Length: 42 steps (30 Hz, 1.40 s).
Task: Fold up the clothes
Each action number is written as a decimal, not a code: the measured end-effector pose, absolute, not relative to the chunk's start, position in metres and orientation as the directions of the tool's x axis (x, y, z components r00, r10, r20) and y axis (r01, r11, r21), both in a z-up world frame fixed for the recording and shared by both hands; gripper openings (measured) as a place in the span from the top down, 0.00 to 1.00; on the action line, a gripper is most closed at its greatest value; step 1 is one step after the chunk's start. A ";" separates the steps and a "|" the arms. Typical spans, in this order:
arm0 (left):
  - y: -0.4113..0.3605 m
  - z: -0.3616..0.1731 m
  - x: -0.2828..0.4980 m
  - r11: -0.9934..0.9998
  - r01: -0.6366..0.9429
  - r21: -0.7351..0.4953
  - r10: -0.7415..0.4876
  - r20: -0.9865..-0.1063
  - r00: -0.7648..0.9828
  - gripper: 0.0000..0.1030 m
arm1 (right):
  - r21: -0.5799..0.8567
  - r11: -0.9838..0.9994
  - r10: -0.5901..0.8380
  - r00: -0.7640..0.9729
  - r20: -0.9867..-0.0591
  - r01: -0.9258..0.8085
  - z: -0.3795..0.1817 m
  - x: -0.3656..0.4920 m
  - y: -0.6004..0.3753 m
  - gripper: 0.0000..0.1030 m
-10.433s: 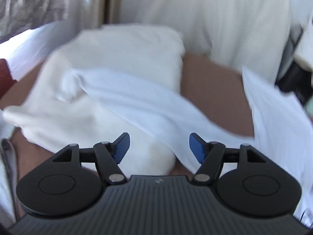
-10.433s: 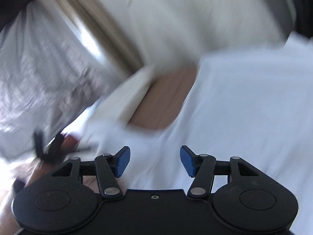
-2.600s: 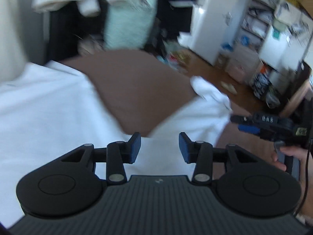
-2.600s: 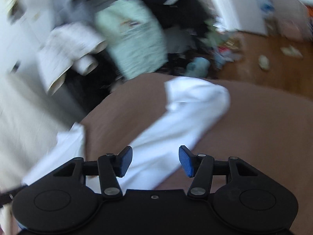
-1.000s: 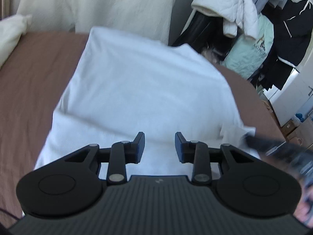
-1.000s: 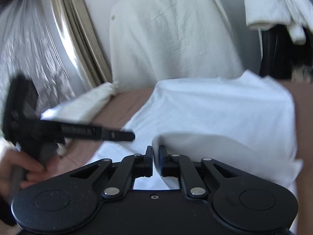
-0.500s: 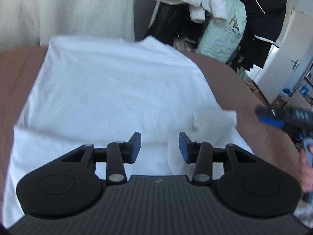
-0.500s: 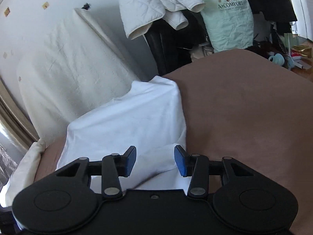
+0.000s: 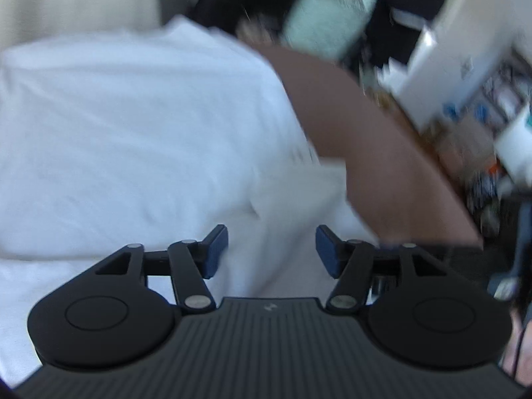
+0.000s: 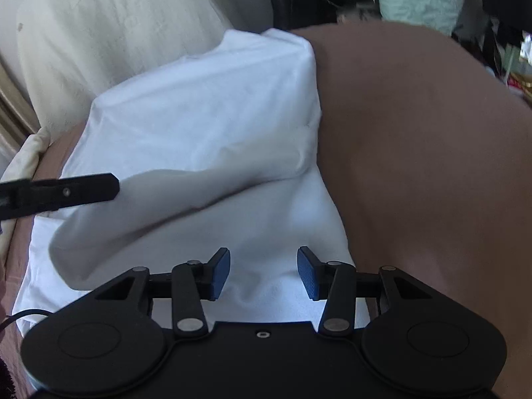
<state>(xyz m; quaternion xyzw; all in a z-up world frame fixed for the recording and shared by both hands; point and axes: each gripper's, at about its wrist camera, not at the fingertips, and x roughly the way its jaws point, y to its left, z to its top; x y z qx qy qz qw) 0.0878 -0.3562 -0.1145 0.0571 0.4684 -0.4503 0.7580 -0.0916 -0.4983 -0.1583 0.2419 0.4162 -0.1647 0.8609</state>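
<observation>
I see the white shirt [image 10: 206, 126] flat on the brown bed [image 10: 415, 139], long axis running away from me. Both the left gripper [image 9: 272, 252] and right gripper [image 10: 263, 272] are open and empty above its near hem; the right is nearer its folded edge.

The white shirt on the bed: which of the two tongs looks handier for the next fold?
Probably the right tongs: open, empty, directly over the white shirt near its edge. The left tongs are open too, but that view is blurred.
</observation>
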 end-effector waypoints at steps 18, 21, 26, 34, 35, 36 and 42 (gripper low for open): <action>-0.195 -0.085 0.016 0.918 0.380 -0.115 -0.376 -0.558 0.740 0.83 | 0.234 0.849 -0.071 0.542 -0.837 0.473 -0.173 -0.081 -0.496 0.53; -0.173 -0.100 0.025 0.926 0.363 -0.105 -0.355 -0.574 0.738 0.71 | 0.185 0.866 -0.095 0.516 -0.851 0.465 -0.176 -0.078 -0.491 0.54; -0.145 -0.104 0.033 0.929 0.282 -0.240 -0.370 -0.586 0.721 0.65 | 0.146 0.878 -0.116 0.500 -0.858 0.455 -0.176 -0.075 -0.486 0.55; -0.115 -0.067 0.015 0.904 0.191 -0.382 -0.333 -0.350 0.876 0.67 | 0.153 0.866 -0.122 0.498 -0.859 0.475 -0.176 -0.079 -0.493 0.60; -0.112 -0.064 0.021 0.906 0.201 -0.372 -0.340 -0.359 0.869 0.67 | 0.143 0.867 -0.128 0.490 -0.862 0.478 -0.176 -0.078 -0.493 0.60; -0.108 -0.061 0.027 0.908 0.211 -0.363 -0.348 -0.368 0.863 0.67 | 0.133 0.867 -0.135 0.482 -0.865 0.481 -0.176 -0.077 -0.493 0.60; -0.111 -0.088 0.060 0.905 0.276 -0.323 -0.419 -0.568 0.708 0.65 | 0.137 0.859 -0.162 0.516 -0.841 0.493 -0.168 -0.081 -0.498 0.58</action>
